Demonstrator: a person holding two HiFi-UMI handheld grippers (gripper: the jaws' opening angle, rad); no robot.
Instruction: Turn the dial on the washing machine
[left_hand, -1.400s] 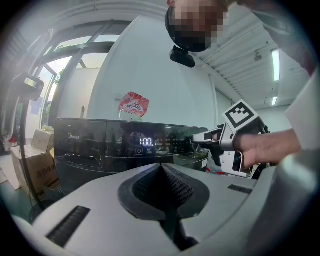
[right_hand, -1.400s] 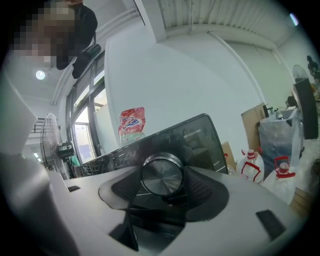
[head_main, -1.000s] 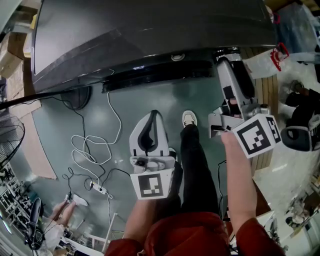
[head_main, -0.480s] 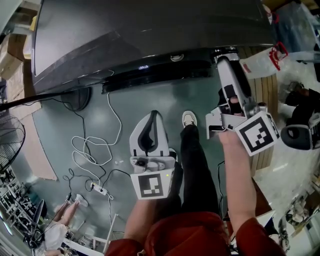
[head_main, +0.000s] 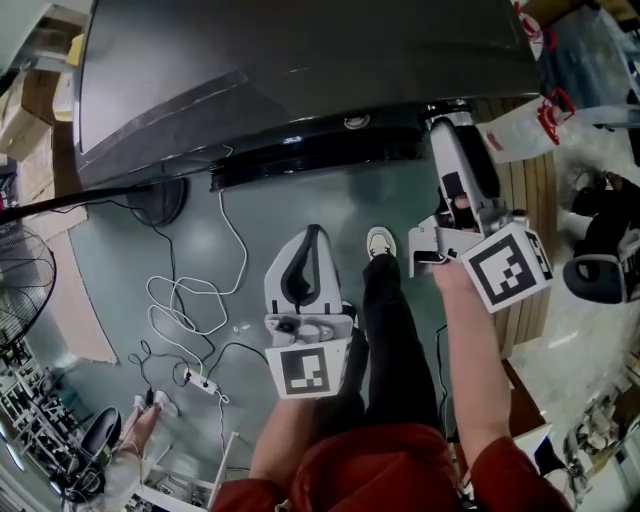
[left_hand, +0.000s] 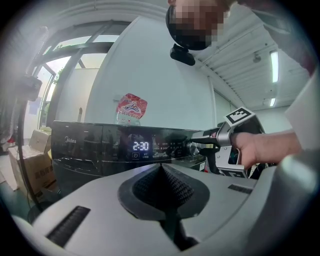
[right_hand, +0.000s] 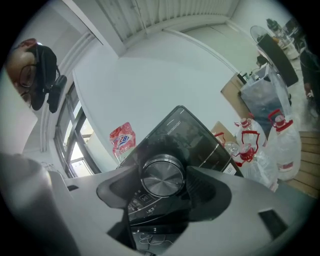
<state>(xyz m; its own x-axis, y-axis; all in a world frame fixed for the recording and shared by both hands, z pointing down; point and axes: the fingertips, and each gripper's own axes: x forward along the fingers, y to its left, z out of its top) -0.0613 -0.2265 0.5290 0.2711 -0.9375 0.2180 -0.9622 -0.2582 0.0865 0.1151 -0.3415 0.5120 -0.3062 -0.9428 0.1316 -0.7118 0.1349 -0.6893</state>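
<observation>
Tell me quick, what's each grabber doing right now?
The left gripper is closed, holding nothing.
The right gripper is closed on the silver dial.

washing machine (head_main: 300, 70) 1 | dial (right_hand: 161, 176) 1 | grippers 2: left gripper (left_hand: 161, 170), right gripper (head_main: 452, 125) | red bag (left_hand: 131, 106) 1

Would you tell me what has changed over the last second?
Little visibly moved. The right gripper stays clamped on the dial of the washing machine; any twist is too slight to read. The left gripper hangs shut, as before.
</observation>
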